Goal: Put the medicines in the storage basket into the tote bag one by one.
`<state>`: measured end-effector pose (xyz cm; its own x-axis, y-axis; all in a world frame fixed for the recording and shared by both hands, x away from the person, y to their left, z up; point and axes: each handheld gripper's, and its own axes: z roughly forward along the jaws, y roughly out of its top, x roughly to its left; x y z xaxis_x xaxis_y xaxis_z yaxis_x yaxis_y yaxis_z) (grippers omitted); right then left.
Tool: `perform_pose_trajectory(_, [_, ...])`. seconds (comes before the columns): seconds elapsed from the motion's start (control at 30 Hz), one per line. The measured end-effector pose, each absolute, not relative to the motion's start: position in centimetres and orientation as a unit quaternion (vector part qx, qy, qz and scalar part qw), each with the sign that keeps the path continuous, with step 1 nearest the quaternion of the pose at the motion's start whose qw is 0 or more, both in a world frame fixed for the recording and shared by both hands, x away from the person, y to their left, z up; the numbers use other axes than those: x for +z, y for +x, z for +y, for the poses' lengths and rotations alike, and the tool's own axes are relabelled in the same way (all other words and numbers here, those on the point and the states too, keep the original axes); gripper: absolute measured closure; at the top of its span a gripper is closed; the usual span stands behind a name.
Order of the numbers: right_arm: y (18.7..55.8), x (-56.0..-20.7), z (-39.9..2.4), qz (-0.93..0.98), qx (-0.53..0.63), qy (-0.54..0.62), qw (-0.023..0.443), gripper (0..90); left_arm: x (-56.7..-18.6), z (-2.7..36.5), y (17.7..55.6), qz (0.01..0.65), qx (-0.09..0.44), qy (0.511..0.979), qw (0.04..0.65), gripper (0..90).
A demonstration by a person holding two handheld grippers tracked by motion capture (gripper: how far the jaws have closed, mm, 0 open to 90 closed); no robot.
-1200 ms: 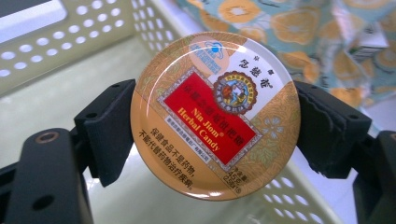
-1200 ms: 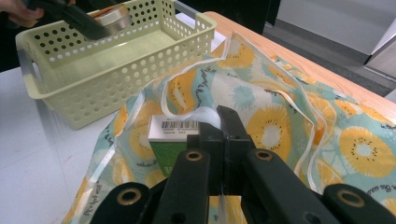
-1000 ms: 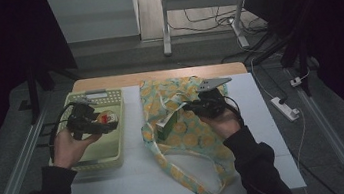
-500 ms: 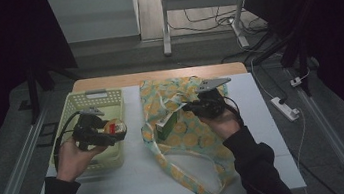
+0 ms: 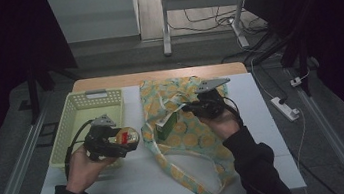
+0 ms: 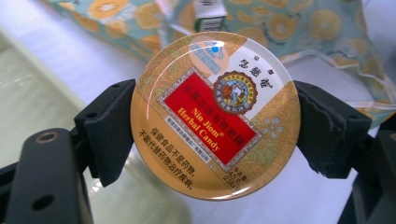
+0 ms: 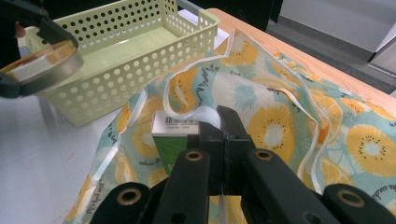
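High view | left gripper clamps candy tin, frame centre | right gripper pinches bag rim closed | risk: tin catches rim, slips.

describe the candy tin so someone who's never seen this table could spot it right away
On the white table, look between the pale green basket and the fruit-print fabric bag. The left hand-held gripper clamps a round, flat candy tin there. Its golden lid with a red label stands out from the green-and-white carton in the bag.
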<state>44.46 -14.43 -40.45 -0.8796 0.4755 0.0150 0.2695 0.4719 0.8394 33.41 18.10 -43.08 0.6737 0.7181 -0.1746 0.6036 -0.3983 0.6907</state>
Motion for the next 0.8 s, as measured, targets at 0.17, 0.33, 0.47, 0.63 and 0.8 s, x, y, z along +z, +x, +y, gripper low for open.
perform_pose_trajectory(0.17, [44.5, -40.4, -14.4, 0.851, 0.464, 0.219, 0.110, 90.0, -43.1, 16.3, 33.1, 0.381, 0.070, 0.838, 0.383, 20.4])
perform_pose_trajectory(0.33, [44.5, -40.4, -14.4, 0.851, 0.464, 0.219, 0.109, 90.0, -43.4, 14.4, 33.0, 0.364, 0.070, 0.846, 0.383, 20.4])
perform_pose_trajectory(0.47, [44.5, -40.4, -14.4, 0.851, 0.464, 0.219, 0.110, 90.0, -43.6, 13.0, 33.3, 0.355, 0.071, 0.849, 0.384, 20.5])
perform_pose_trajectory(0.63, [44.5, -40.4, -14.4, 0.851, 0.465, 0.218, 0.109, 90.0, -44.2, 11.0, 34.1, 0.344, 0.068, 0.856, 0.380, 20.4])
perform_pose_trajectory(0.8, [44.5, -40.4, -14.5, 0.850, 0.466, 0.220, 0.110, 90.0, -44.9, 9.1, 35.2, 0.335, 0.063, 0.860, 0.380, 20.4])
